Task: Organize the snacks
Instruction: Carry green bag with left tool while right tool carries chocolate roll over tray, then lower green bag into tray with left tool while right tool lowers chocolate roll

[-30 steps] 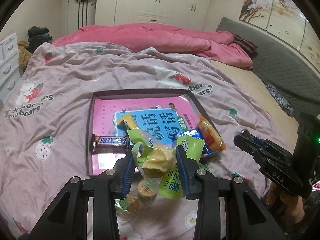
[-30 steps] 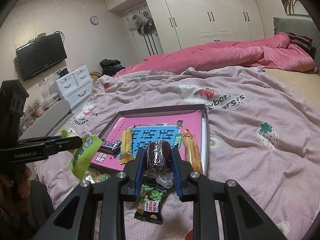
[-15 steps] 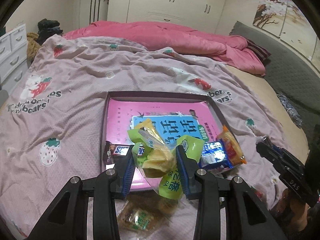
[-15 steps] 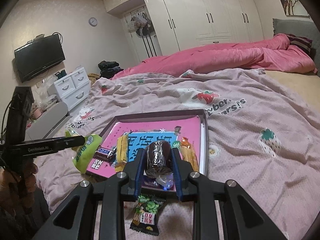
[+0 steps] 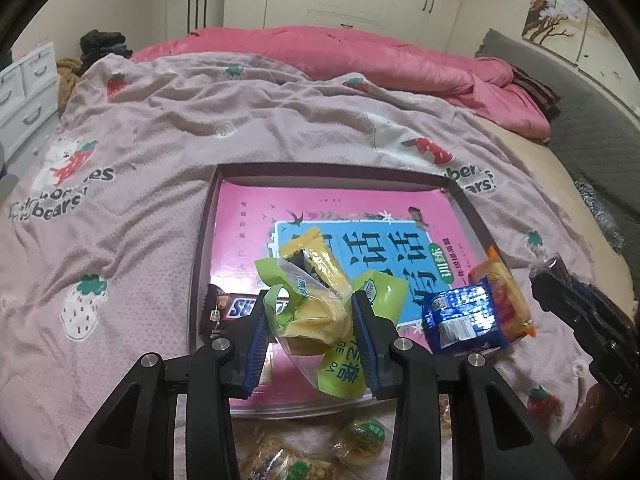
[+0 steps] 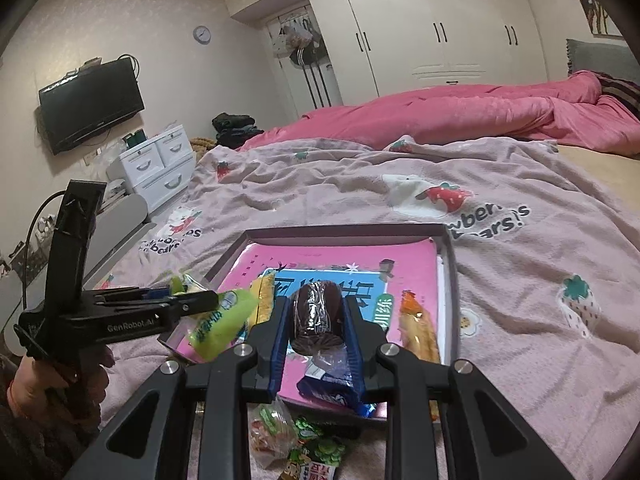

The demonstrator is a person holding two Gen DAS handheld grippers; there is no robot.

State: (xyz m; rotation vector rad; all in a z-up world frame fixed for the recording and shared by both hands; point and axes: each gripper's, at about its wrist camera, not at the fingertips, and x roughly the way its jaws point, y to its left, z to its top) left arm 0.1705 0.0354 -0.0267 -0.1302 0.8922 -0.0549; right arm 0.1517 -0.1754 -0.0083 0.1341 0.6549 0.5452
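Green packet (image 5: 320,312) clamped by left gripper (image 5: 310,322), chocolate roll (image 6: 316,314) by right gripper (image 6: 316,332), above tray's near rim (image 5: 280,410).

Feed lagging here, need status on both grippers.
Left gripper shut on green-yellow snack. Right gripper shut on brown wrapped snack. Both over tray; blue packet beneath.

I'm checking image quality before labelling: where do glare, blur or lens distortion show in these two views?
Left wrist view: fisheye bends the shallow cardboard tray, black vignette in the corners, glare on the shiny blue snack packet. Right wrist view: ceiling light glares on the glossy white wardrobe doors; the loose snacks at the bottom edge look soft.
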